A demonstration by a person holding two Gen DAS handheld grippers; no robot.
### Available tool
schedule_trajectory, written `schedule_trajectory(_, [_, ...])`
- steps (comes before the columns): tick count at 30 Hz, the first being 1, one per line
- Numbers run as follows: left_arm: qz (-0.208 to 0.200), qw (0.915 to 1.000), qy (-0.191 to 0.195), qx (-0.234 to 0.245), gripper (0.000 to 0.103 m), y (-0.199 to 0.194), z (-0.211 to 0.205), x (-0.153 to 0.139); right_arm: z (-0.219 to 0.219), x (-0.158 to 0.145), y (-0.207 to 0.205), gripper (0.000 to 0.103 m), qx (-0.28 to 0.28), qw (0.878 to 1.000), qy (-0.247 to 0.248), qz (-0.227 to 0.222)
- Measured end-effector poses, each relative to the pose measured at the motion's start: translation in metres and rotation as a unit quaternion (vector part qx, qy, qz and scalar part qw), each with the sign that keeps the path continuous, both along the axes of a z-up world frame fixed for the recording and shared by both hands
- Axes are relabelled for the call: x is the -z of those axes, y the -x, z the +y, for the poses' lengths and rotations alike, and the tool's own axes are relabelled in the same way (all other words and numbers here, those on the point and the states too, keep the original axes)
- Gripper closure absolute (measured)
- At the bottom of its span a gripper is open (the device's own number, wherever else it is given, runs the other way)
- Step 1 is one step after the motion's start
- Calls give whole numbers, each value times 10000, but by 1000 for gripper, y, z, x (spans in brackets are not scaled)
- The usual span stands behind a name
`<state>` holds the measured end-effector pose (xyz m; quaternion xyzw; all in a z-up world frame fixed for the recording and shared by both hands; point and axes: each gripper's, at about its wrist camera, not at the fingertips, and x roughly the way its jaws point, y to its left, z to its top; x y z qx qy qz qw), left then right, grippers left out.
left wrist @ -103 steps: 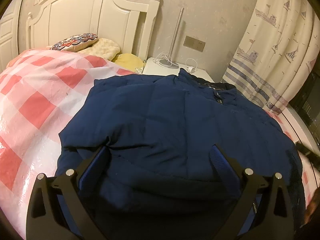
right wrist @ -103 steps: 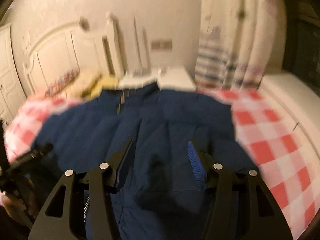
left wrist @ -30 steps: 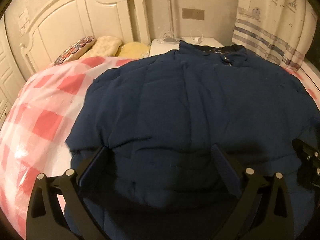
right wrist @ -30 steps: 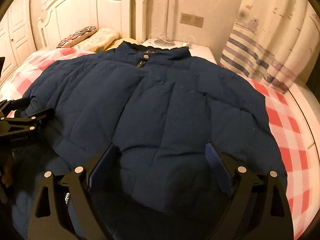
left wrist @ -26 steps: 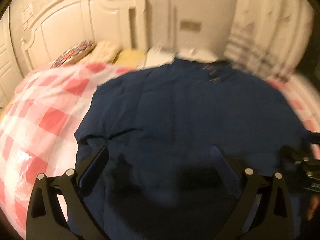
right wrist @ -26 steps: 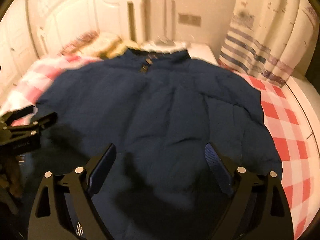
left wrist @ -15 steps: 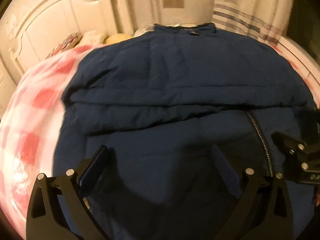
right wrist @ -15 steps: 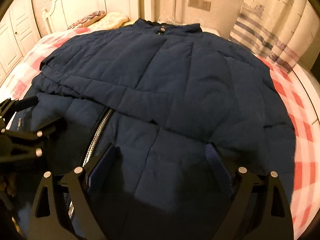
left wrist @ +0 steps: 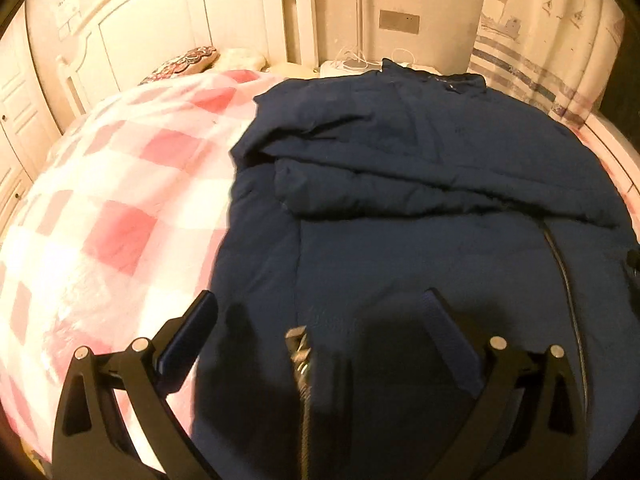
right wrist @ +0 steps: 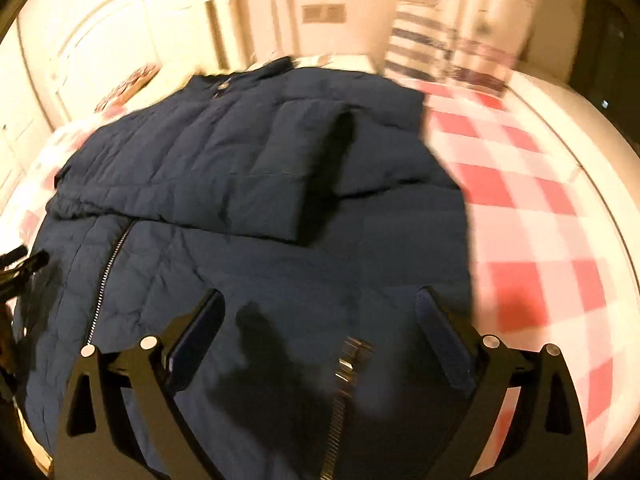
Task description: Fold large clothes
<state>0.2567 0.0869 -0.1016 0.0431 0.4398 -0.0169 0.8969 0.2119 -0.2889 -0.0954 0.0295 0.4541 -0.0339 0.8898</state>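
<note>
A large navy puffer jacket [left wrist: 420, 208] lies spread on the bed, front up, its sleeves folded across the chest. It also shows in the right wrist view [right wrist: 248, 184]. My left gripper [left wrist: 320, 312] is open and empty over the jacket's lower left part, a side pocket zip [left wrist: 300, 364] between its fingers. My right gripper [right wrist: 320, 308] is open and empty over the lower right part, above another pocket zip [right wrist: 344, 372]. The main front zip [right wrist: 108, 268] runs down at left. The left gripper's tip [right wrist: 20, 264] shows at the right wrist view's left edge.
The bed has a pink and white checked cover [left wrist: 112, 208], also seen at right in the right wrist view [right wrist: 532, 216]. A white headboard [left wrist: 168, 40], pillows [left wrist: 188, 60], a nightstand with cables [left wrist: 352, 65] and a patterned curtain [left wrist: 540, 40] stand behind.
Both grippers have drawn back toward the jacket's hem and apart, the left toward the left side, the right toward the right. The folded sleeves stay in place.
</note>
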Motion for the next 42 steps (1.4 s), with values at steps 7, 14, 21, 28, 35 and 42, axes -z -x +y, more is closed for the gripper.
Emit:
schedule_trajectory(7, [311, 9979, 442, -369, 3, 12, 30, 9, -26, 0, 35, 10, 445, 9988, -196, -36])
schedule_trajectory(14, [-469, 9953, 242, 807, 3, 103, -22, -21, 55, -24, 113, 10, -1001, 9923, 164, -704])
schedule_trajectory(21, [-301, 9920, -262, 1200, 2, 130, -52, 22, 106, 31, 138, 10, -1639, 9835, 566, -516])
schedule_trajectory(28, [-596, 9903, -220, 1240, 2, 167, -25, 5, 98, 13, 172, 10, -1776, 9789, 576, -836])
schedule_trajectory(35, [-473, 9922, 64, 1149, 2, 178, -9, 23, 93, 31, 188, 10, -1801, 9786, 600, -790])
schedule_trajectory(42, [-594, 9943, -54, 884, 2, 192, 21, 26, 67, 40, 206, 7, -1460, 9831, 784, -778])
